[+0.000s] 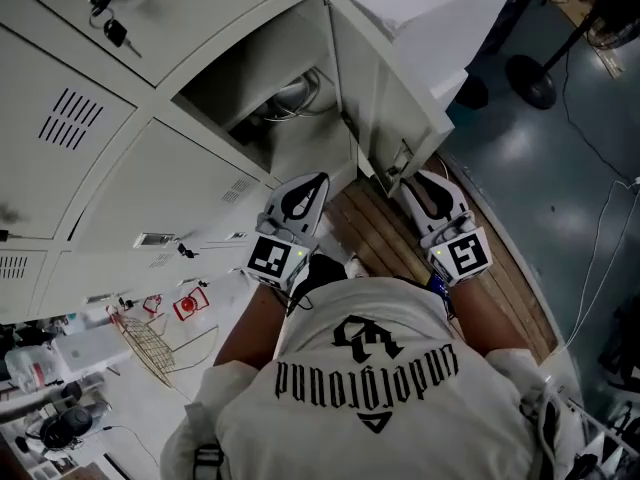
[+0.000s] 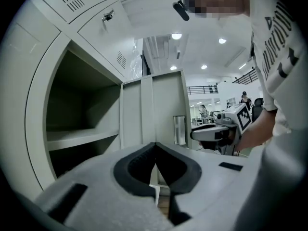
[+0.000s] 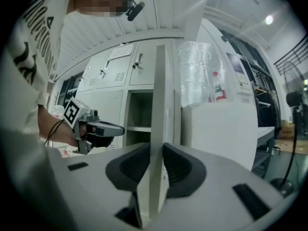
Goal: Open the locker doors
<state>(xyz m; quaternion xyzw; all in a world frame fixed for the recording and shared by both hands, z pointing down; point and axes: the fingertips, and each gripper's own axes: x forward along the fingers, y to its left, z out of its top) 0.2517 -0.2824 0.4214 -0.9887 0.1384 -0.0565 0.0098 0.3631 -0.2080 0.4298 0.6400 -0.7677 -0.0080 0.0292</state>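
The locker door stands swung out from an open compartment in the bank of pale grey lockers. My right gripper is at the door's free edge. In the right gripper view that edge runs upright between the two dark pads, and both pads press on it. My left gripper hangs just left of the door, below the open compartment, jaws together with nothing in them. From the left gripper view I see the door's inner face and a bare shelf inside.
Closed locker doors with a key bunch lie to the left. A white box stands right of the open door. Wooden slats are underfoot, a fan base and a cable on the floor at right, and a wire rack and clutter at lower left.
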